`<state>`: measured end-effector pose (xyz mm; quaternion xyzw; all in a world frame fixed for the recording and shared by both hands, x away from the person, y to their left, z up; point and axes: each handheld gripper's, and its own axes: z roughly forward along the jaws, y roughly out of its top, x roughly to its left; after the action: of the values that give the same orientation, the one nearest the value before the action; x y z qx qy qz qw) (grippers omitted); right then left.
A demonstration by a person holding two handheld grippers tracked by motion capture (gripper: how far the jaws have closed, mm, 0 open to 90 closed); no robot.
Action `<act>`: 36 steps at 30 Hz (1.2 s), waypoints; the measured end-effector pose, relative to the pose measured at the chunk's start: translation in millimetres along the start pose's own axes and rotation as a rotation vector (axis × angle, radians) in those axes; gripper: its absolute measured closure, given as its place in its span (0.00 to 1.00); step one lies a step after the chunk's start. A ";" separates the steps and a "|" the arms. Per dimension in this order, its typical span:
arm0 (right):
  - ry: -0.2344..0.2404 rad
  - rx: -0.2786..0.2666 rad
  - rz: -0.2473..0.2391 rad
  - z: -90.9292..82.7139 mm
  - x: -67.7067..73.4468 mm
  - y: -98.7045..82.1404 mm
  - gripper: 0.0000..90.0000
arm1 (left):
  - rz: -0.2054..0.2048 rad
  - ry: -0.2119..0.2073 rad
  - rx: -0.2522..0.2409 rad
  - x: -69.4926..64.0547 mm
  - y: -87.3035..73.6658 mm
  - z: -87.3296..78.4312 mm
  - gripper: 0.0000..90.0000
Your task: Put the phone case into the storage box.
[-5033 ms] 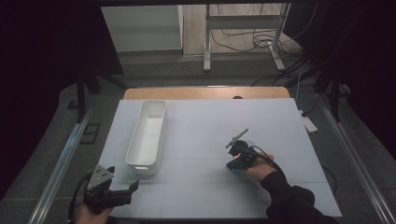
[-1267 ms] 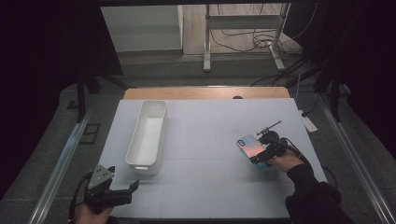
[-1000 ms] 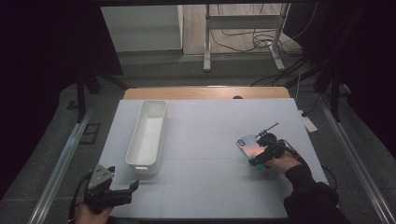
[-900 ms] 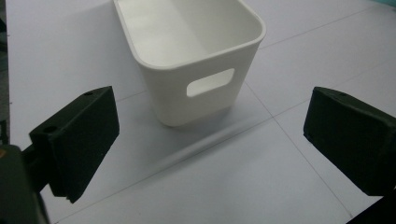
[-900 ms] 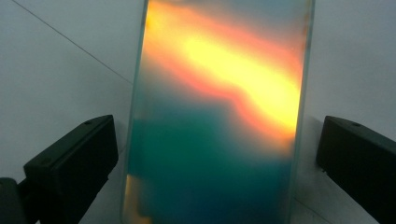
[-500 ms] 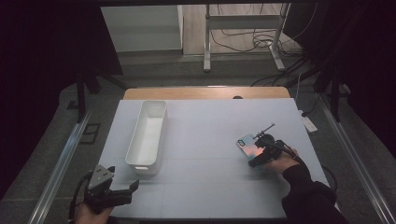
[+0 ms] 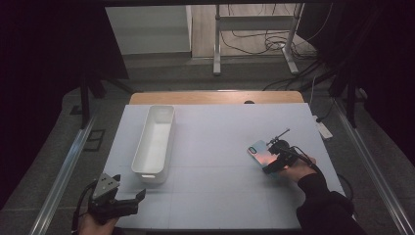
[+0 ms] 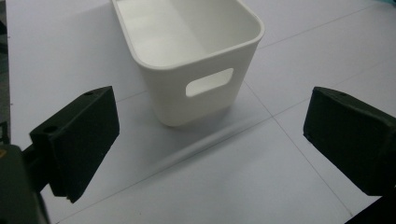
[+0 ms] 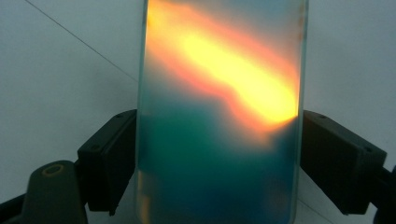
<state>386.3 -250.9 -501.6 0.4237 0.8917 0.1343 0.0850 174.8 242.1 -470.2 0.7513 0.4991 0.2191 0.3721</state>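
Observation:
A flat phone case (image 7: 261, 154) with a teal and orange glossy back lies at the table's right side. My right gripper (image 7: 272, 164) is shut on its near end, one black jaw pressed to each long edge of the phone case (image 9: 219, 112). My left gripper (image 7: 131, 199) rests at the table's front left corner, open with nothing between its jaws. It faces the short end of a long white bin (image 8: 191, 51), which stands a little ahead of it. The white bin (image 7: 154, 141) is empty and runs front to back on the left half of the table.
The white table top (image 7: 215, 142) has faint grid lines. A wooden strip (image 7: 215, 97) runs along its far edge. A white power strip (image 7: 323, 129) lies at the right edge. Metal rails (image 7: 63, 166) flank the table on the floor.
My right gripper has drifted slightly toward the front of the table with the phone case in it. Five seconds ago it was farther left, with no case seen. The left gripper has stayed still.

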 end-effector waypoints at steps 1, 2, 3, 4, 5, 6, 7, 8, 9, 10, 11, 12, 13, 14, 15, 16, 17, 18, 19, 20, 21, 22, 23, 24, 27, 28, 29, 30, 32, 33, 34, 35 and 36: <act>0.001 -0.002 -0.001 -0.1 0.0 -0.2 0.19 | -0.001 0.001 0.000 0.3 0.0 -0.1 0.05; 0.001 -0.005 -0.006 -0.2 -0.5 -0.6 0.19 | -0.002 -0.001 -0.001 0.3 0.0 -0.1 0.05; 0.006 -0.007 -0.011 -0.4 -0.9 -1.1 0.19 | -0.001 -0.002 -0.003 0.3 -0.1 -0.3 0.05; 0.007 -0.010 -0.014 -0.7 -0.9 -1.6 0.19 | 0.000 -0.002 -0.006 0.2 -0.2 -0.6 0.04; 0.006 -0.011 -0.018 -0.9 -0.9 -2.0 0.19 | 0.003 -0.003 -0.008 0.0 -0.3 -0.9 0.03; 0.002 -0.014 -0.019 -0.9 -0.6 -2.4 0.19 | 0.004 -0.005 -0.011 -0.3 -0.4 -1.1 0.03; 0.001 -0.018 -0.021 -1.2 -0.2 -2.9 0.19 | 0.004 -0.005 -0.011 -0.3 -0.4 -1.2 0.02; 0.000 -0.020 -0.024 -1.5 0.1 -3.3 0.19 | 0.001 -0.010 -0.015 -0.3 -0.5 -1.0 0.02; -0.003 -0.023 -0.027 -1.9 0.5 -3.7 0.19 | 0.002 -0.014 -0.015 0.1 -0.5 -1.0 0.02; -0.005 -0.024 -0.029 -2.4 0.6 -4.1 0.19 | 0.001 -0.021 -0.014 0.7 -0.5 -1.0 0.02; -0.004 -0.028 -0.030 -3.0 0.5 -4.7 0.19 | -0.003 -0.028 -0.015 1.4 -0.5 -1.1 0.02; -0.005 -0.033 -0.031 -3.9 0.4 -5.5 0.19 | -0.007 -0.031 -0.016 1.9 -0.6 -1.0 0.02; -0.005 -0.036 -0.033 -4.6 0.5 -5.9 0.19 | -0.014 -0.034 -0.017 2.8 -0.7 -1.2 0.02; -0.006 -0.042 -0.040 -5.6 0.6 -6.4 0.19 | -0.016 -0.034 -0.017 3.1 -0.7 -1.2 0.02; -0.008 -0.048 -0.039 -6.4 1.1 -6.7 0.19 | -0.020 -0.034 -0.018 3.4 -0.8 -1.4 0.03; -0.006 -0.054 -0.040 -7.8 1.7 -7.0 0.19 | -0.022 -0.034 -0.018 3.6 -0.8 -1.4 0.03; -0.004 -0.060 -0.043 -8.7 2.0 -7.1 0.19 | -0.025 -0.034 -0.019 3.9 -0.8 -1.3 0.03; -0.003 -0.068 -0.041 -9.9 2.7 -7.3 0.19 | -0.030 -0.033 -0.019 4.0 -0.8 -1.4 0.03; -0.002 -0.075 -0.046 -11.2 3.1 -7.6 0.19 | -0.033 -0.031 -0.019 4.3 -0.9 -1.5 0.03; 0.001 -0.083 -0.045 -12.5 4.0 -7.9 0.19 | -0.036 -0.031 -0.020 4.5 -0.9 -1.6 0.03; 0.003 -0.092 -0.051 -13.8 4.6 -8.2 0.19 | -0.038 -0.029 -0.020 4.6 -0.9 -1.6 0.03; 0.006 -0.099 -0.055 -15.2 5.2 -8.5 0.19 | -0.038 -0.027 -0.020 4.6 -0.9 -1.6 0.03; 0.007 -0.106 -0.059 -16.6 6.1 -9.0 0.19 | -0.038 -0.022 -0.020 4.4 -0.8 -1.6 0.03; 0.012 -0.116 -0.062 -18.2 6.9 -9.4 0.19 | -0.037 -0.020 -0.020 4.3 -0.8 -1.7 0.03; 0.020 -0.137 -0.069 -22.2 9.1 -10.6 0.19 | -0.031 -0.010 -0.023 3.1 -0.8 -2.0 0.03; 0.022 -0.145 -0.074 -24.0 9.8 -11.2 0.19 | -0.028 -0.008 -0.021 3.0 -0.7 -2.1 0.03; 0.024 -0.149 -0.076 -25.3 10.3 -11.5 0.19 | -0.024 -0.005 -0.020 2.3 -0.5 -1.9 0.03; 0.024 -0.149 -0.076 -25.3 10.3 -11.5 0.19 | -0.024 -0.005 -0.020 2.3 -0.5 -1.9 0.03; 0.033 -0.165 -0.083 -28.3 11.4 -13.0 0.19 | -0.019 0.001 -0.016 1.5 -0.1 -1.5 0.03; 0.033 -0.169 -0.085 -29.2 11.9 -13.8 0.19 | -0.017 0.005 -0.014 1.2 0.1 -1.3 0.03; 0.038 -0.175 -0.088 -30.2 12.2 -14.5 0.19 | -0.017 0.008 -0.011 1.0 0.3 -1.1 0.03; 0.042 -0.178 -0.090 -31.3 12.8 -15.2 0.19 | -0.017 0.010 -0.010 1.0 0.5 -0.9 0.02; 0.044 -0.186 -0.092 -32.6 13.4 -15.9 0.19 | -0.018 0.010 -0.008 1.1 0.6 -0.8 0.02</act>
<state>357.6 -255.6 -476.1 0.3695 0.8957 0.2216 0.1102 175.1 243.2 -469.3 0.7443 0.5066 0.2216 0.3745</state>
